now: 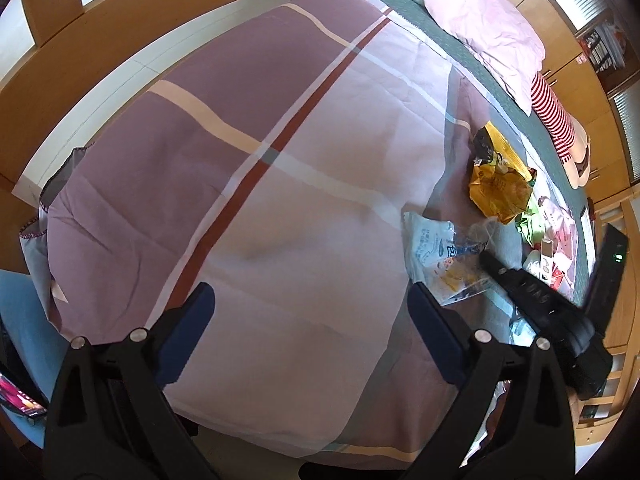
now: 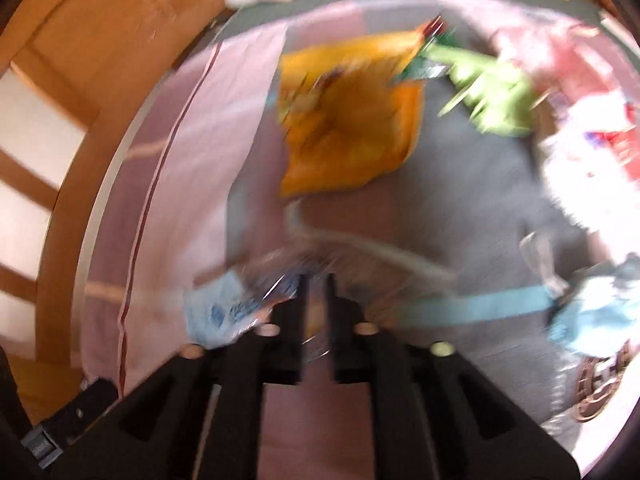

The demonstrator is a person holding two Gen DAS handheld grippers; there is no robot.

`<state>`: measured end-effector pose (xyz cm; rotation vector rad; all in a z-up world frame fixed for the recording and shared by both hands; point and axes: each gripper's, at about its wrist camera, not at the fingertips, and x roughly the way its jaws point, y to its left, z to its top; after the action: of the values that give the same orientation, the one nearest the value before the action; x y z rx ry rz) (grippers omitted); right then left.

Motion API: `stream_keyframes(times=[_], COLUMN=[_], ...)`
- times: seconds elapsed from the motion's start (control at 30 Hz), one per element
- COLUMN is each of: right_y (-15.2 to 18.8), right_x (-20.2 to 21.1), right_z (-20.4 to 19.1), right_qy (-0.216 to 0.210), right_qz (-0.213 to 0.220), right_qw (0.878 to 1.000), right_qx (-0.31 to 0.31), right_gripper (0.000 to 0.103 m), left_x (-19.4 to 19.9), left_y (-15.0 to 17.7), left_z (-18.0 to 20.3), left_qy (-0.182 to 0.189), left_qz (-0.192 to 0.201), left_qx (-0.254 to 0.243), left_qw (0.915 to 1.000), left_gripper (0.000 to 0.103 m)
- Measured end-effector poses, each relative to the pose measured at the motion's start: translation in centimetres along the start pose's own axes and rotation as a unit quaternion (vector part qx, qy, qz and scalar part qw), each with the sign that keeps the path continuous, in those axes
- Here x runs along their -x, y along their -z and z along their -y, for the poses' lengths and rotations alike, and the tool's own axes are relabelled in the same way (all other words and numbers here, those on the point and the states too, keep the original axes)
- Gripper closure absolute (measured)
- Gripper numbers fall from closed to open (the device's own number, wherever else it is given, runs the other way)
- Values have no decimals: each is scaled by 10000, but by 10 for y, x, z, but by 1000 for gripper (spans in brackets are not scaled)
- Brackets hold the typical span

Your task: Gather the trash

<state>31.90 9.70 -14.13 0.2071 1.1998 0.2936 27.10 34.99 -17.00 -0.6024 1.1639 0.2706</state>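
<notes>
Trash is scattered over the right side of the quilt: a clear plastic bag nearest, a yellow snack bag beyond it, a green wrapper and pink and white packets further right. Nothing is seen gathered into any bin, so the task is judged barely begun. The right gripper is nearly closed at the plastic bag's crinkled edge, though a firm pinch cannot be confirmed through the blur. The left gripper is spread wide and empty.
</notes>
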Motion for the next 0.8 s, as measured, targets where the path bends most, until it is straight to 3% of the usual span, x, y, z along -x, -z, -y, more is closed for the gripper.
stream_keyframes(times=[0.07,0.13,0.23,0.33,0.47,0.6,0.63,0.8], right_y=[-5,-9,-11,-9,-6,0,2,4], right_x=[9,9,-8,-16,-17,-18,-18,-21], right_z=[8,17,32,39,19,8,6,2], right_qy=[236,499,777,760,739,492,396,-1], right_qz=[299,458,195,97,47,-141,-201,-464], right_qw=[9992,9971,9953,9954,9973,9984,9988,9989], right_qx=[-151,-357,-541,-571,31,240,215,63], right_gripper=[35,29,28,28,59,80,92,92], left_x=[-1,-2,-4,-5,-7,-8,-9,-10], left_y=[0,0,1,1,1,1,1,0], left_z=[0,1,2,2,1,0,-1,-3], left_qy=[11,19,12,10,-12,-30,-37,-36], left_qz=[-28,-41,-58,-87,-94,-94,-98,-128], left_qx=[8,6,-19,-21,37,54,56,117], left_qw=[10000,10000,10000,10000,9999,9999,9999,9998], left_gripper=[6,6,6,6,6,6,6,6])
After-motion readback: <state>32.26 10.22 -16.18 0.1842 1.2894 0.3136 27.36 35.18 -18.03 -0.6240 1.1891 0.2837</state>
